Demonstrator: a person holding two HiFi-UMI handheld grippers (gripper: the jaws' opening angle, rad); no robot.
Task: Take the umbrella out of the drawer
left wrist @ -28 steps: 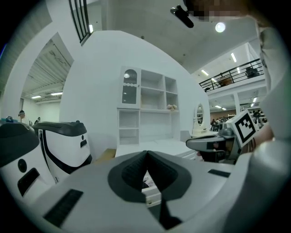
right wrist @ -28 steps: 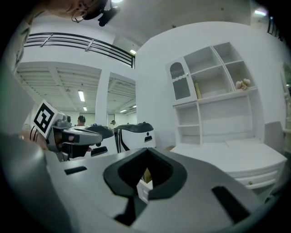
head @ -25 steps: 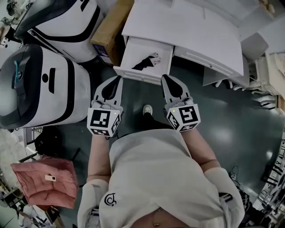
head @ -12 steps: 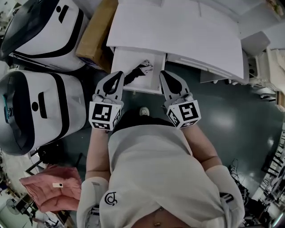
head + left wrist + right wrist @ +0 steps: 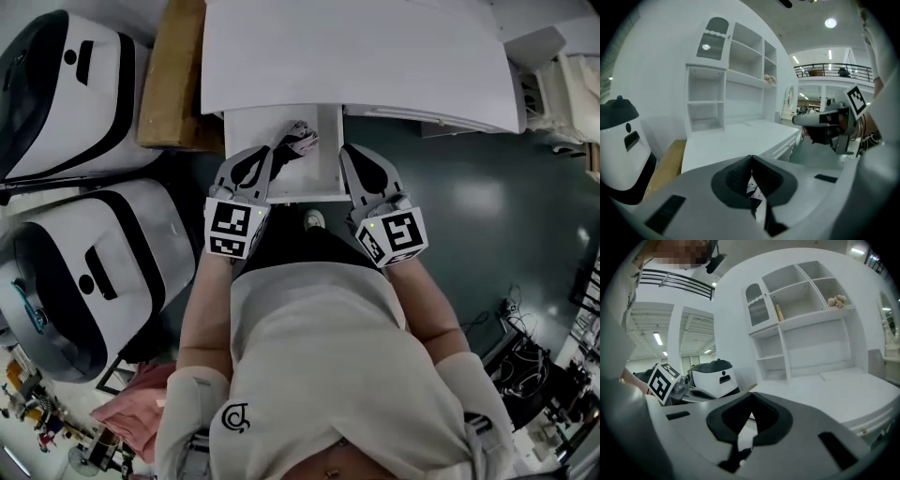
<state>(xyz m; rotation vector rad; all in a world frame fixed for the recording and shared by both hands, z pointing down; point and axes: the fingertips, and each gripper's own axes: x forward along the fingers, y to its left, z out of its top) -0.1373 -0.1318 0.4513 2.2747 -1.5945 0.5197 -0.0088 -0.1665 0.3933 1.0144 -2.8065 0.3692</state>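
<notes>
The white drawer (image 5: 249,126) stands pulled out from the white desk (image 5: 356,56). Inside it lies the folded umbrella (image 5: 297,141), dark with a pale patterned end, slanting toward the back right. My left gripper (image 5: 262,151) is shut and empty, its tip over the drawer's front left, just beside the umbrella's dark end. A bit of the umbrella (image 5: 752,189) shows through the gap behind the left gripper (image 5: 751,157) tips. My right gripper (image 5: 349,150) is also shut and empty, at the drawer's right edge. In its own view the right gripper (image 5: 751,396) points toward the desk's shelf unit.
Two big white-and-black machines (image 5: 66,94) (image 5: 103,272) stand at the left, with a cardboard box (image 5: 171,84) between them and the desk. A pink cloth (image 5: 131,412) lies low left. The person's shoe (image 5: 314,218) is on the dark floor below the drawer.
Both grippers have moved forward and down to the drawer; their tips now reach over its front, the left one beside the umbrella. Both stayed shut.
</notes>
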